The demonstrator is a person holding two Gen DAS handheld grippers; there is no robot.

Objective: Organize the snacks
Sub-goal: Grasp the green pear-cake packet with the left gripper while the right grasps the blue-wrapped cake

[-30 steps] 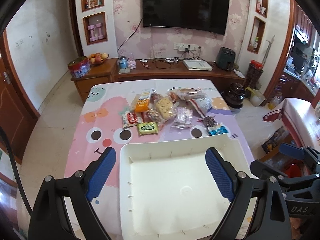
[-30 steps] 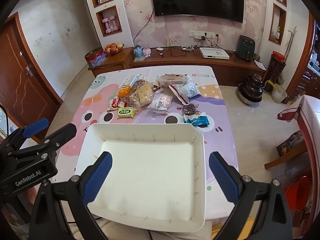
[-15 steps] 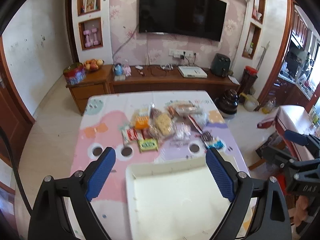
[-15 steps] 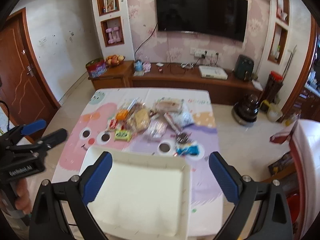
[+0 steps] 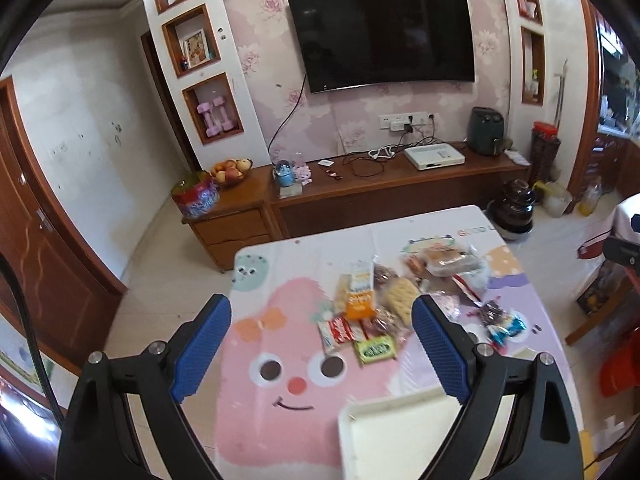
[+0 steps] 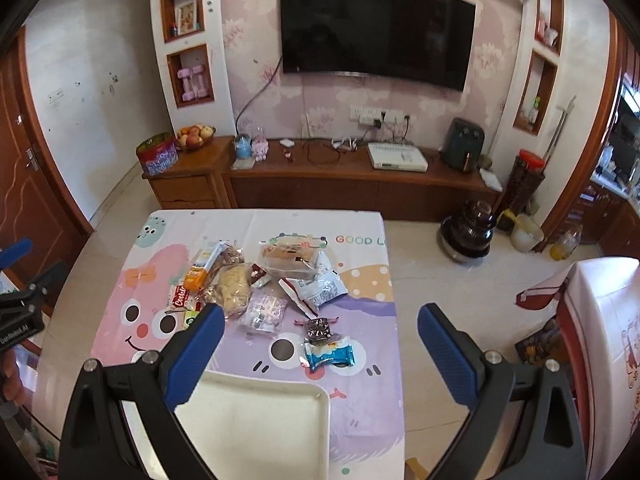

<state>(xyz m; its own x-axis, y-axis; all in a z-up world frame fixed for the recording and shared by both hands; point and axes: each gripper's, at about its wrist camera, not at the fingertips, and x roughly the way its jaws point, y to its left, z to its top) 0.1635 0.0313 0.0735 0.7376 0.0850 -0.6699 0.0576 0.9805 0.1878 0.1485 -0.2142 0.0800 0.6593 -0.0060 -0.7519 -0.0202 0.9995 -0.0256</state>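
Both grippers hang above the near end of the table [image 6: 256, 220], with the white tray [image 6: 280, 412] taken here as the landmark. The left gripper [image 5: 322, 344] stands with its blue pads wide apart and nothing between them; the right gripper [image 6: 320, 346] is likewise spread wide and empty. The tray sits at the near edge of the table and appears empty in the part that shows. The snack pile [image 6: 256, 280] lies beyond the tray's far rim, near the middle of the cartoon tablecloth [image 6: 152, 272]. Nearest that rim on the right side are a blue-wrapped snack [image 6: 330, 356] and, just beyond it, a dark wrapped snack [image 6: 318, 328]; on the left side a green packet [image 5: 375, 348] lies closest, with a red-and-white packet [image 5: 338, 330] just beyond.

The step in hand, as judged, is the reach for a first snack. It is best done by taking an outlying item near the tray's far rim, where neighbours do not crowd the pads. The pads should straddle the packet's short side, descend until they bracket it, and close only then. Thin wrappers may slip or crumple, so a grip at the middle of the packet is advisable.
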